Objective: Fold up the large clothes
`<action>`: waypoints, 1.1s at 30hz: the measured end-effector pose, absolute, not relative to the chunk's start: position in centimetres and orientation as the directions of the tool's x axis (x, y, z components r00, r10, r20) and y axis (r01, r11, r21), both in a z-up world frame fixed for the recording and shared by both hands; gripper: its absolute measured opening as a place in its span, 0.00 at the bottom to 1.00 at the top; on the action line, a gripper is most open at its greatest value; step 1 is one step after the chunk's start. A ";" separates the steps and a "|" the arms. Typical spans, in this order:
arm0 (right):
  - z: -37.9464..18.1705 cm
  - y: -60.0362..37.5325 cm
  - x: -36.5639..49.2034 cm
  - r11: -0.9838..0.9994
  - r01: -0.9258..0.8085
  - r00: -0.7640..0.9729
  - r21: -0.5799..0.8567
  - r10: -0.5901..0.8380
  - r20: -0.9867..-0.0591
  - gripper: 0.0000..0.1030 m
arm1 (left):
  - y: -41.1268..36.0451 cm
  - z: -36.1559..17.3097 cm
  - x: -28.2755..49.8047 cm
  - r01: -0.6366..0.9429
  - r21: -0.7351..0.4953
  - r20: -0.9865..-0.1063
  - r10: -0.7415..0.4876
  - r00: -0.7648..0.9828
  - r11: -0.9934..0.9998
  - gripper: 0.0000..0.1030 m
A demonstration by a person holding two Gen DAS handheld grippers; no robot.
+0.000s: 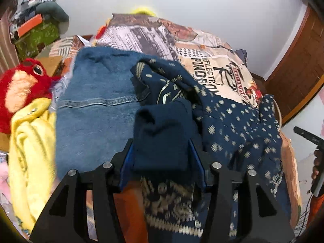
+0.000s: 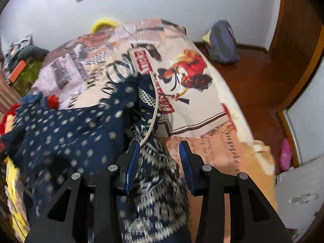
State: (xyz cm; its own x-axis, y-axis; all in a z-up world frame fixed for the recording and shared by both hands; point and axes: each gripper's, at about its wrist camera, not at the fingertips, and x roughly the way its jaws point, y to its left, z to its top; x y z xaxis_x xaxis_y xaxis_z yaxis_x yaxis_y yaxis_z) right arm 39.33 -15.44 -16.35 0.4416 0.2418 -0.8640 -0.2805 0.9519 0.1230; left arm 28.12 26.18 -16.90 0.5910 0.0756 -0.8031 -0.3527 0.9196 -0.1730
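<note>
A navy garment with pale dots and a knitted pattern [image 1: 232, 121] lies rumpled on the printed bedspread [image 1: 212, 56]. My left gripper [image 1: 161, 141] stands open around a plain navy fold [image 1: 162, 137] of it, which rests slack between the blue pads [image 1: 195, 158]. In the right wrist view the same garment [image 2: 70, 131] spreads to the left. My right gripper [image 2: 160, 142] is open over its patterned hem [image 2: 158, 172]. That hem lies against the left pad [image 2: 132, 162], with bare bedspread [image 2: 192, 111] showing beside the right pad.
A blue denim-like cloth [image 1: 97, 101], a yellow garment [image 1: 30, 141] and a red plush toy [image 1: 24, 81] lie left of the navy one. A hand [image 1: 317, 162] shows at the right edge. Beyond the bed are wooden floor [image 2: 253, 77], a purple-grey bag [image 2: 222, 42] and a pink slipper [image 2: 286, 154].
</note>
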 end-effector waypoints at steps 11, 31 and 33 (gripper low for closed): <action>-8.5 -18.7 30.4 0.932 -0.343 0.538 0.119 0.299 -0.788 0.38 | 24.4 -10.3 18.6 -0.304 -0.134 -0.754 0.102 0.648 0.943 0.50; -18.4 -21.4 22.5 0.935 -0.335 0.334 0.112 0.229 -0.915 0.53 | 20.9 -22.5 10.1 -0.327 -0.331 -0.886 -0.173 0.430 0.885 0.51; -20.0 -21.8 22.2 0.939 -0.315 0.290 0.141 0.237 -0.927 0.53 | 20.5 -23.9 10.0 -0.331 -0.383 -0.880 -0.232 0.414 0.862 0.51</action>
